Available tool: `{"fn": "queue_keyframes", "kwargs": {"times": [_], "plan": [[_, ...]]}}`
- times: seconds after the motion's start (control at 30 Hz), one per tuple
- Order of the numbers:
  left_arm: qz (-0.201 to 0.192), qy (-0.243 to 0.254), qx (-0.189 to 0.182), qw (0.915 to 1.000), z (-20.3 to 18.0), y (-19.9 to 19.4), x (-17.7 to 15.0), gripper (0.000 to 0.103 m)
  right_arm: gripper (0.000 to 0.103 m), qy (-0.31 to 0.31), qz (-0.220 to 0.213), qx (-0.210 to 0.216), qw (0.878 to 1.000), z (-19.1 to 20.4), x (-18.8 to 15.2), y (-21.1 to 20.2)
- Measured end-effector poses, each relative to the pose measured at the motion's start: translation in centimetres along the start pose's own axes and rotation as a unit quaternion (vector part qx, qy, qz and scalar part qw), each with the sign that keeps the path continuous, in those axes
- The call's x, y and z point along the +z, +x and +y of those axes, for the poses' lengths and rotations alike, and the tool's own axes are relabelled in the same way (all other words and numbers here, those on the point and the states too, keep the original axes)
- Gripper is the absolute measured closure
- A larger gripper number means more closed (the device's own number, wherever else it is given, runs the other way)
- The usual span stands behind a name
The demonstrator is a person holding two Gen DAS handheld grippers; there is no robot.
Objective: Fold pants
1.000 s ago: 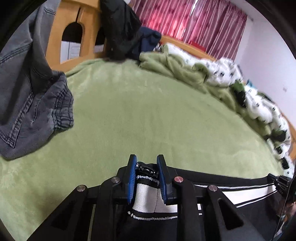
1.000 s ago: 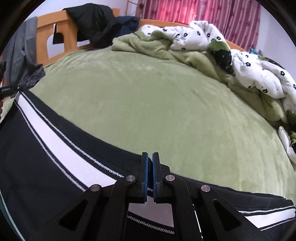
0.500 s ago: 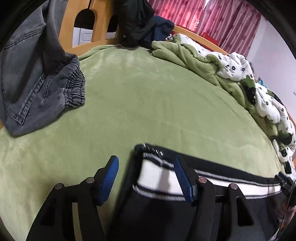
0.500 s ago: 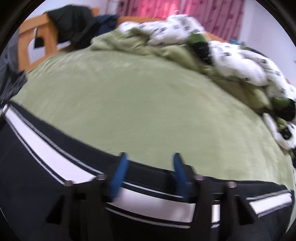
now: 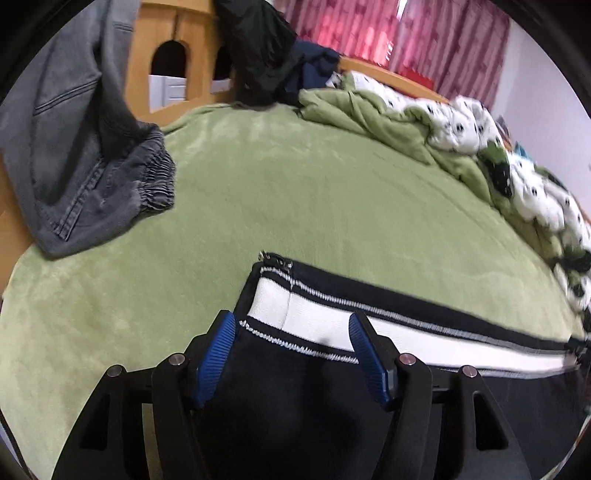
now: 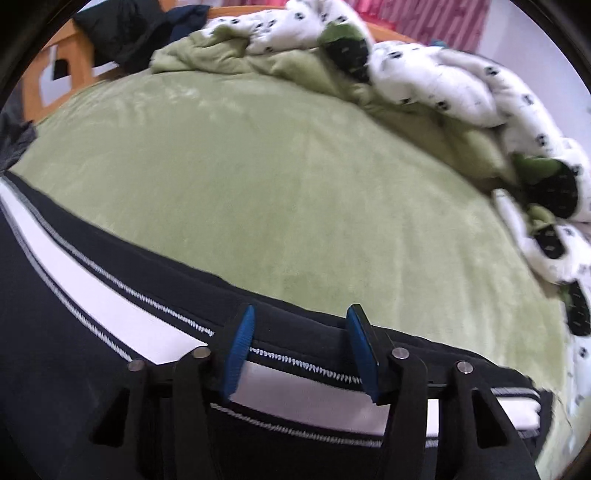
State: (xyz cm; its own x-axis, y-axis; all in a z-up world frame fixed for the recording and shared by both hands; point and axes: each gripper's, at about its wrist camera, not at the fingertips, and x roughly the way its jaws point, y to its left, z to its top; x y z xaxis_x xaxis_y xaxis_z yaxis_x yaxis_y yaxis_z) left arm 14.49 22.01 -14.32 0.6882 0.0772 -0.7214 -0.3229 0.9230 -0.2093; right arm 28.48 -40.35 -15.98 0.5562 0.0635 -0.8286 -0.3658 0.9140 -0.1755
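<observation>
bedroom scene: green fleece bed fills both views, wooden bed frame and pink curtains behind it. rumpled green-and-white spotted duvet is bunched along the far right edge, so the middle of the bed is your working area. grey jeans hang over the frame at far left with the elastic cuff resting on the bed, well apart from the job. dark clothes are piled at the frame too.

black pants with the white side stripe lie flat along the near edge of the bed, stripe edge facing away from you, one end with a small zip just ahead of your left hand-held gripper. laid out long like that, probably leg on leg, it looks ready for the crosswise fold.

your left hand-held gripper is spread wide, blue pads either side of the stripe near the pants' end, holding nothing. your right hand-held gripper is also wide, straddling the stripe further along, nothing clamped. both sit over the same far edge, likely so the edge stays straight between them.
</observation>
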Motion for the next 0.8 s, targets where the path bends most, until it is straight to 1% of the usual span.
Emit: {"fn": "queue_keyframes", "kwargs": {"times": [0.03,0.07,0.1,0.13,0.17,0.2,0.27,0.3,0.33,0.4,0.43,0.5,0.53,0.57,0.63,0.67,0.7,0.73,0.77,0.8], "plan": [[0.005,-0.005,-0.002,1.0000,0.0,0.0,0.0,0.041,0.056,-0.011,-0.001,0.013,1.000,0.0,-0.2,0.5],[0.013,-0.005,0.000,0.9999,0.0,0.0,0.1,0.041,0.072,-0.019,0.002,0.029,0.999,0.1,-0.4,0.8],[0.015,-0.004,0.007,0.9999,0.0,0.0,0.0,0.041,0.085,-0.029,0.006,0.046,0.999,0.5,-0.6,0.9],[0.015,-0.004,0.016,0.9998,0.0,-0.1,-0.1,0.041,0.096,-0.058,0.004,0.043,0.997,1.3,-0.7,1.0],[0.015,-0.003,0.026,0.9996,0.0,-0.2,-0.3,0.041,0.098,-0.077,-0.004,0.033,0.996,1.7,-0.7,0.7],[0.017,-0.004,0.031,0.9994,0.1,-0.3,-0.4,0.041,0.099,-0.080,-0.013,0.032,0.996,1.8,-0.7,0.3],[0.018,-0.013,0.031,0.9993,0.3,-0.5,-0.6,0.041,0.100,-0.044,-0.041,0.053,0.997,0.5,-0.2,-0.6],[0.019,-0.021,0.030,0.9992,0.3,-0.5,-0.7,0.041,0.100,-0.030,-0.047,0.061,0.997,-0.1,0.0,-0.5],[0.021,-0.029,0.029,0.9989,0.4,-0.4,-0.7,0.041,0.100,-0.027,-0.047,0.058,0.997,0.0,0.0,-0.1],[0.031,-0.041,0.025,0.9984,0.2,-0.1,-0.6,0.041,0.100,-0.030,-0.032,0.042,0.998,0.6,-0.2,1.3],[0.031,-0.043,0.022,0.9983,0.1,-0.1,-0.6,0.041,0.099,-0.035,-0.027,0.021,0.999,1.4,-0.5,2.0],[0.027,-0.040,0.021,0.9986,-0.4,-0.6,-0.5,0.041,0.096,-0.040,-0.038,-0.007,0.998,1.8,-0.6,1.8],[0.024,-0.036,0.021,0.9989,-0.5,-0.8,-0.4,0.041,0.093,-0.034,-0.042,-0.012,0.998,1.8,-0.6,1.3],[0.019,-0.030,0.019,0.9992,-0.7,-1.3,-0.4,0.041,0.090,-0.017,-0.047,-0.007,0.999,1.4,-0.6,0.4],[0.011,-0.019,0.019,0.9996,-0.8,-2.4,-0.5,0.041,0.087,0.028,-0.067,-0.006,0.997,-0.1,-1.1,-1.7],[0.008,-0.014,0.020,0.9997,-0.8,-2.9,-0.6,0.041,0.080,0.051,-0.076,-0.011,0.996,-0.9,-1.4,-2.6],[0.005,-0.009,0.018,0.9998,-0.7,-3.2,-0.7,0.041,0.076,0.076,-0.084,-0.015,0.994,-1.9,-1.9,-3.3],[0.004,-0.004,0.015,0.9999,-0.5,-3.6,-1.0,0.041,0.069,0.093,-0.079,-0.025,0.992,-2.6,-2.1,-3.4],[0.005,-0.004,0.011,0.9999,-0.4,-3.7,-1.2,0.041,0.067,0.105,-0.058,-0.039,0.992,-3.2,-2.3,-2.8],[0.008,-0.003,0.006,0.9999,-0.4,-3.6,-1.4,0.041,0.067,0.110,-0.036,-0.046,0.992,-3.5,-2.4,-2.0]]}}
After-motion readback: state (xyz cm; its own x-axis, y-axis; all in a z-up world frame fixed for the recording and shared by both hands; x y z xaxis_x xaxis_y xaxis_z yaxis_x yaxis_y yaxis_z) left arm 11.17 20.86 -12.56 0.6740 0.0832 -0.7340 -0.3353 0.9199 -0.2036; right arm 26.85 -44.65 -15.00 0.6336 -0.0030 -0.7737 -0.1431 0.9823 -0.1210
